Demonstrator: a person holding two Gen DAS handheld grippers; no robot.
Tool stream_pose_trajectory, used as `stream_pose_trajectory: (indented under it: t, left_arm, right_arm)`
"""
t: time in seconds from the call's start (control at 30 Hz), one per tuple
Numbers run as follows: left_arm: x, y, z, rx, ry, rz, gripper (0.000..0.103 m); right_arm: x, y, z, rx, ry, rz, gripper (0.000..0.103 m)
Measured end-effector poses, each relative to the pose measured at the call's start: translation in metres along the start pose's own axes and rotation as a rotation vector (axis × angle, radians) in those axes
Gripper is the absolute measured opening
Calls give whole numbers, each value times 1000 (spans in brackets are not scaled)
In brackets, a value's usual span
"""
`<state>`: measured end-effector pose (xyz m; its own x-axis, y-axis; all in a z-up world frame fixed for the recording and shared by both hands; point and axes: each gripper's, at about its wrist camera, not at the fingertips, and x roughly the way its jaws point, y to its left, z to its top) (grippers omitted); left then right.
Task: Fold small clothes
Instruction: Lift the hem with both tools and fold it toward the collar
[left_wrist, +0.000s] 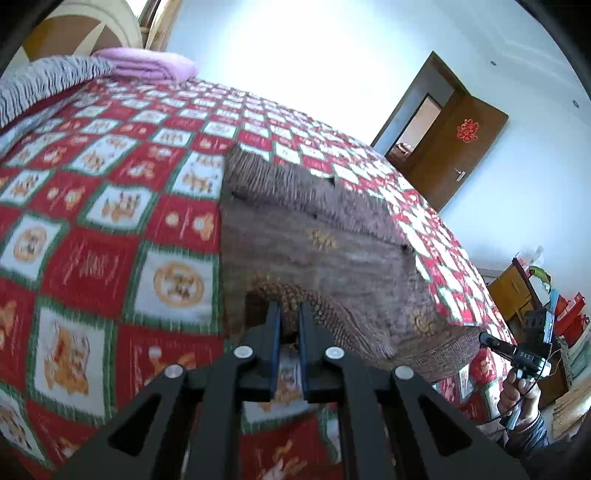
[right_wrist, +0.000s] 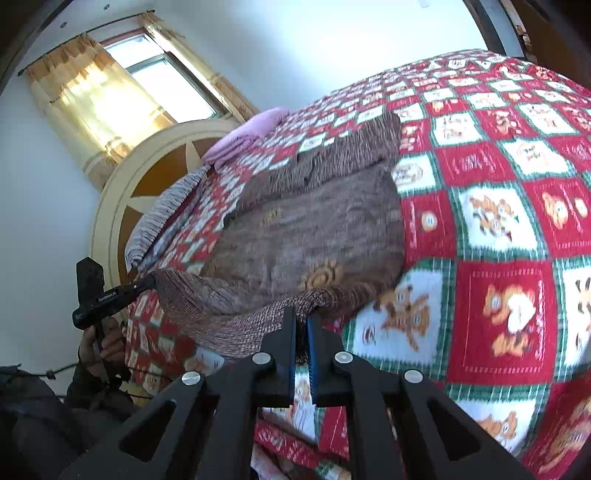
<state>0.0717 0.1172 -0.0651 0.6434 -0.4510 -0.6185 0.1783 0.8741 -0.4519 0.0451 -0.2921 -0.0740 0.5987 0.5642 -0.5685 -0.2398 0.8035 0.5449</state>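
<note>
I have both grippers, left (left_wrist: 289, 314) and right (right_wrist: 301, 317), pinching the sweater's (left_wrist: 314, 236) near hem corners; it's soft, floppy knit, likely light.

A bed is covered by a red, white and green checked quilt (left_wrist: 110, 206) printed with orange animals. A folded pink blanket (left_wrist: 147, 64) lies near the round headboard (right_wrist: 147, 173). A curtained window (right_wrist: 147, 74) and an open brown door (left_wrist: 454, 147) break the white walls.
</note>
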Motion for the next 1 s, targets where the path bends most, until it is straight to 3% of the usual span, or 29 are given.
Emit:
stream_pose_trajectory:
  t: [0.57, 1.0]
  left_arm:
    - [4, -8, 45, 7, -80, -27, 6]
    - [17, -9, 97, 12, -165, -2, 6]
  right_arm:
    - [-11, 8, 49, -14, -108, 23, 5]
    - [-2, 10, 119, -23, -209, 54, 5]
